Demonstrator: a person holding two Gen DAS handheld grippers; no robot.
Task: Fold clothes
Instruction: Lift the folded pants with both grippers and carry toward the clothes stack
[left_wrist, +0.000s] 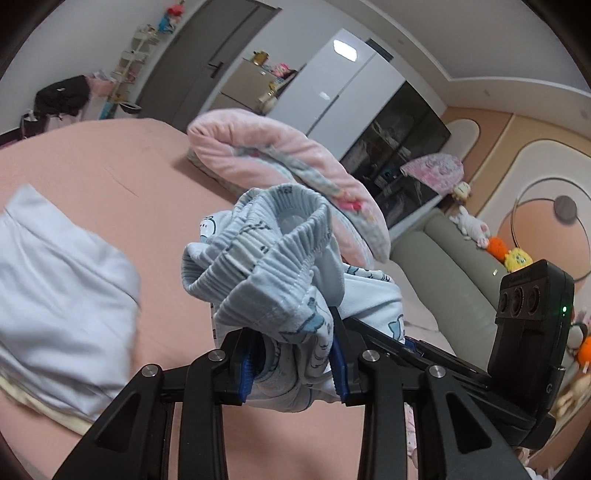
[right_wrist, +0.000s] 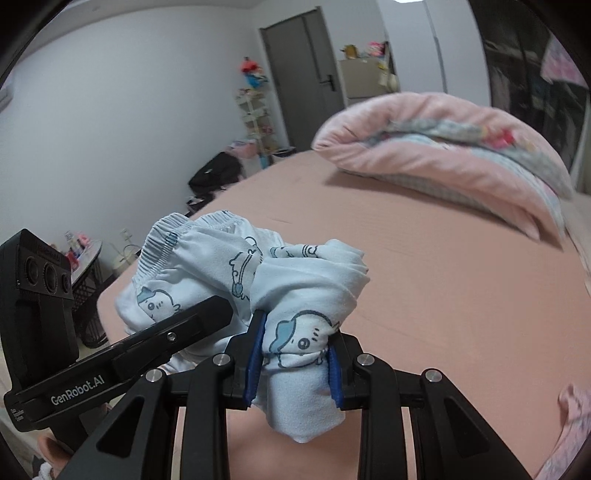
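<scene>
Light-blue printed pants (left_wrist: 273, 273) with a ribbed elastic waistband hang bunched above the pink bed (left_wrist: 110, 166). My left gripper (left_wrist: 293, 363) is shut on a wad of the pants near the waistband. My right gripper (right_wrist: 295, 363) is shut on another bunch of the same pants (right_wrist: 295, 295), with cartoon prints showing. The right gripper body shows at the right of the left wrist view (left_wrist: 532, 325), and the left gripper body at the left of the right wrist view (right_wrist: 40, 291). A pale-blue garment (left_wrist: 59, 295) lies on the bed at the left.
A folded pink quilt (left_wrist: 280, 166) lies at the far side of the bed; it also shows in the right wrist view (right_wrist: 461, 147). A grey-green headboard with plush toys (left_wrist: 454, 273) is at the right. A pink garment (right_wrist: 569, 424) lies at the bed's lower right.
</scene>
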